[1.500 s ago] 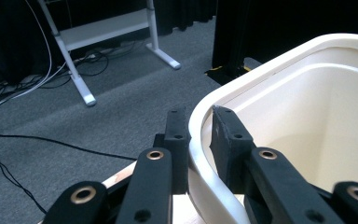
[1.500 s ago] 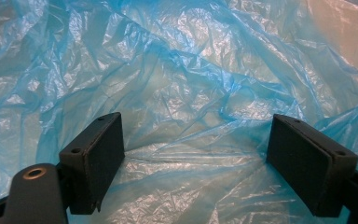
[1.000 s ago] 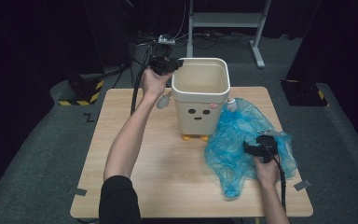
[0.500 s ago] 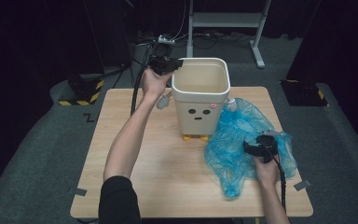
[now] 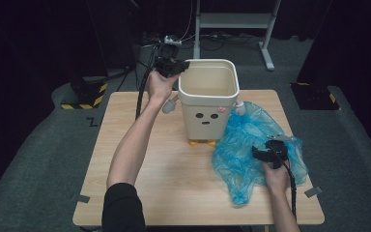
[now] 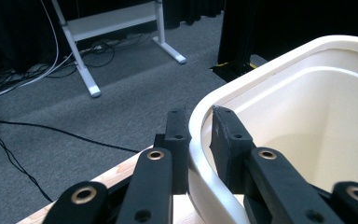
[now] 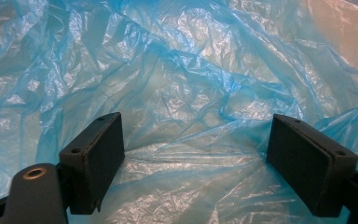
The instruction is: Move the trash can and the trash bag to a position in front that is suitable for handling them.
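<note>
— Nothing had shifted since a moment before, had it?

— Hardly. The left gripper (image 5: 183, 65) was clamped on the near corner of the bin's rim, one jaw outside the wall, one inside. The bin (image 5: 207, 104) stood upright and empty at the back of the desk (image 5: 145, 193).

— And the bag?

— The blue bag (image 5: 244, 145) lay crumpled on the desk just right of the bin, touching it. The right gripper (image 5: 261, 153) sat over it, jaws spread wide, gripping nothing.

— So, lining the bin?

— My guess. The bin was steadied; the bag was not yet picked up, opened or fitted.
</note>
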Available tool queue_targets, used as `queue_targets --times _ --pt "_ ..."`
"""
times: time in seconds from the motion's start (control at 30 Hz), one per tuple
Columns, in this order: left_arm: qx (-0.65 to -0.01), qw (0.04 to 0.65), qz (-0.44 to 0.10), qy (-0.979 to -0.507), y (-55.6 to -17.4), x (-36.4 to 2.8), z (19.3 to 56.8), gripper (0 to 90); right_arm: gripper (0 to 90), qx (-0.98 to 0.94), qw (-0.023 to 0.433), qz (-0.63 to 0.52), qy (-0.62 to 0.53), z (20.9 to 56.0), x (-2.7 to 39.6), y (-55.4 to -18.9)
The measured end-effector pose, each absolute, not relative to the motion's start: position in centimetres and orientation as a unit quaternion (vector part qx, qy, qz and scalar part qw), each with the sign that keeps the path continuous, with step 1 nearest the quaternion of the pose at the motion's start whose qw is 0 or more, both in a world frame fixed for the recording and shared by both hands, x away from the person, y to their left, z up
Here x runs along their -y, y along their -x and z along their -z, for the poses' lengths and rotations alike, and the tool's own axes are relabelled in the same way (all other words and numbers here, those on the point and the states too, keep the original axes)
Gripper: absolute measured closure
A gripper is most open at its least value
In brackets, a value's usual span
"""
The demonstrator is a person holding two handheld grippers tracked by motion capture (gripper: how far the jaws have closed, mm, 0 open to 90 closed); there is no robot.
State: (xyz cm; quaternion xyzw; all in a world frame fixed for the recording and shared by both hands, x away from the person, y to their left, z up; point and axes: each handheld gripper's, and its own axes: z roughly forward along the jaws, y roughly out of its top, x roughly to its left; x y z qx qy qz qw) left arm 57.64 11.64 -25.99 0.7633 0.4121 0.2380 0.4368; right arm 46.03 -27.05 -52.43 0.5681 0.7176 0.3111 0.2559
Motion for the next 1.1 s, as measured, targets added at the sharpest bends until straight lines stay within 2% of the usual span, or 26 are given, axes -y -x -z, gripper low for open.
queue_targets --times 1.1 --pt "-0.408 0.45 -0.255 -0.753 -57.2 -11.8 23.9 77.0 18.7 -0.718 0.256 -0.311 -0.567 52.4 27.1 -46.0"
